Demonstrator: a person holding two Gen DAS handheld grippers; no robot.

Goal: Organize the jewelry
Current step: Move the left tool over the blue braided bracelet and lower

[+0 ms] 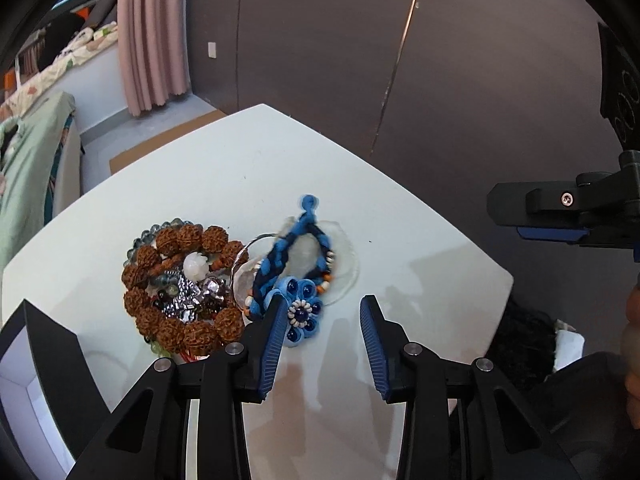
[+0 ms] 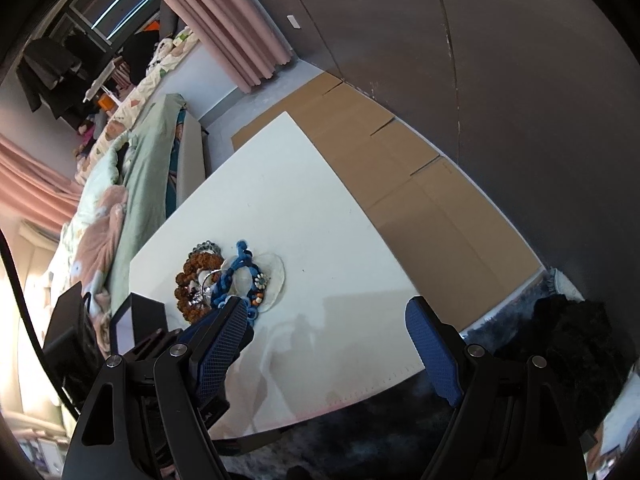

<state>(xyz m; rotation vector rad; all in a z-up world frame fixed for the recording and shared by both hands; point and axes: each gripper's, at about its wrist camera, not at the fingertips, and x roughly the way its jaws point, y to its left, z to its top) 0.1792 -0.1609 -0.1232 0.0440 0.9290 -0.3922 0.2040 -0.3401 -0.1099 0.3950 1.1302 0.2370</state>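
Your left gripper (image 1: 322,340) hangs low over the white table (image 1: 420,280) with its fingers spread and nothing between them. The left finger's pad sits right at the flower end of the blue braided bracelet (image 1: 296,264), close enough that you cannot tell from the wrist view whether it touches. That bracelet is draped over a clear glass dish (image 1: 344,264) near the middle of the table; its blue knot points to the far side and its beaded flower hangs toward you. Just left of it lies a heap: a brown seed-bead bracelet (image 1: 180,288) ringing some silver pieces (image 1: 188,300) and a white carved bead (image 1: 195,266), with a thin metal bangle (image 1: 244,256) leaning between heap and dish.

Your right gripper (image 2: 332,340) is held back over the near right part of the table, fingers wide apart and empty.

This looks like the approach for picking the blue bracelet off the dish. Next you would need to shift the left gripper a little leftward and forward so the flower or braid falls between the pads, then close gently; the braid is soft and may drag the dish or bangle.

At the near left a dark open box (image 2: 138,320) is cut off by the gripper body, so its inside is unreadable. The smaller beads within the heap are too tangled to sort out.
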